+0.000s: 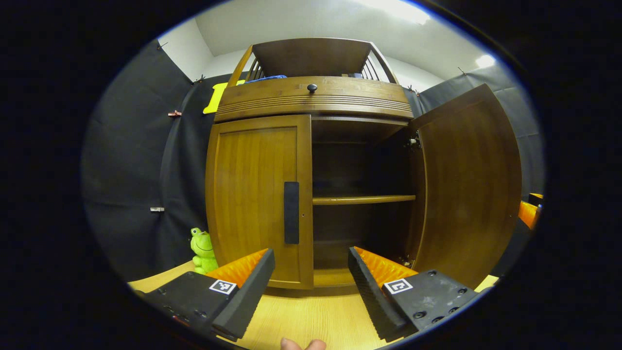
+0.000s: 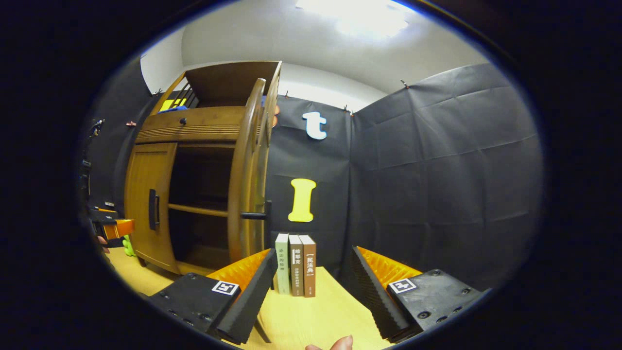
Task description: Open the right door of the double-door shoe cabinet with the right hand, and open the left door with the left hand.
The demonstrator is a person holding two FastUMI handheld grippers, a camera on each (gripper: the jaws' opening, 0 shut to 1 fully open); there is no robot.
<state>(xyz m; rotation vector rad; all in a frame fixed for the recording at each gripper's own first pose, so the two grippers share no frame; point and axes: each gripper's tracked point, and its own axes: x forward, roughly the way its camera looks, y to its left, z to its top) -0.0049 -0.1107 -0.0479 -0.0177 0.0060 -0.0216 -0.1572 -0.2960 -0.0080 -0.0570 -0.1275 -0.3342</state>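
Left hand-held gripper agape before half-open cabinet, shelf bare.

- The shoe cabinet is made of brown wood; it stands upright on a light wooden surface, with a railed top shelf and a drawer front fitted with a small dark knob.
- The left door is seen shut, flush with the front, with a dark vertical handle near its inner edge.
- The right door is swung wide open; a dark interior with one horizontal shelf is exposed.
- In the right gripper view, the open right door is seen edge-on, its dark handle jutting sideways.
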